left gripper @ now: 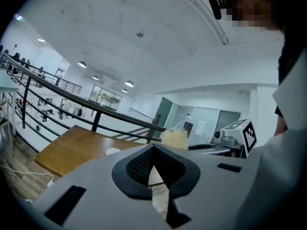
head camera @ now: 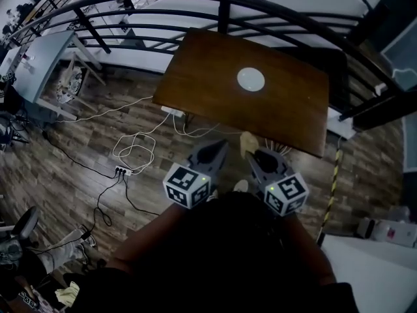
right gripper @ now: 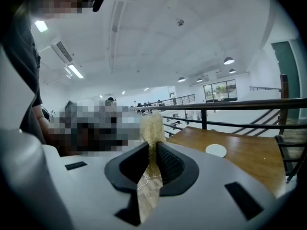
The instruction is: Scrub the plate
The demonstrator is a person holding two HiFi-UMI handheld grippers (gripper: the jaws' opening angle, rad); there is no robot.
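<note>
**Standing position before the table (head camera: 208,90).** The plate (head camera: 251,79) lies flat near the table's middle, alone on the wood and well apart from both tools, so you can come at it from above with nothing to clear.

- **Right gripper (head camera: 256,156):** its jaws are pinched on a pale, fibrous scrubber (right gripper: 152,127). Most of the pad stands proud of the tips, which leaves a free face to press on the plate.
- **Left gripper (head camera: 220,149):** its jaws are together with nothing between them. Judged from the task, it is the spare tool, free to steady the plate's rim while the other rubs.

You hold both grippers side by side close to your body, short of the table's near edge and pointing toward it. No scrubbing has begun. The next move likely calls for carrying the scrubber forward over the plate. Bracing will probably matter, since a loose plate on smooth wood may slide under pressure.
</note>
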